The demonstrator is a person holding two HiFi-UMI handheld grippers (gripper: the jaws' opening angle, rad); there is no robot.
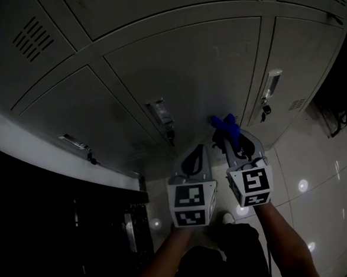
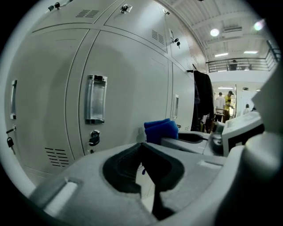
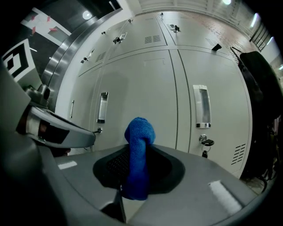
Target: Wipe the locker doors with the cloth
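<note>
The blue cloth [image 3: 138,145] is being pinched in the right hand-held gripper [image 1: 232,141], its long axis aimed straight at the locker door [image 1: 198,74], seemingly just short of contact. The left hand-held gripper [image 1: 194,156] is being held alongside, closed and empty.

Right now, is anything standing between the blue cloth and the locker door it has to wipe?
Nothing visible does. The blue cloth, clamped in the right gripper, faces bare locker door panel; the left gripper sits beside it, not ahead.

Glossy pale tiled floor [image 1: 320,166] with light reflections; bright ceiling lamps [image 2: 215,32]; dark hanging coat [image 2: 202,99].
</note>
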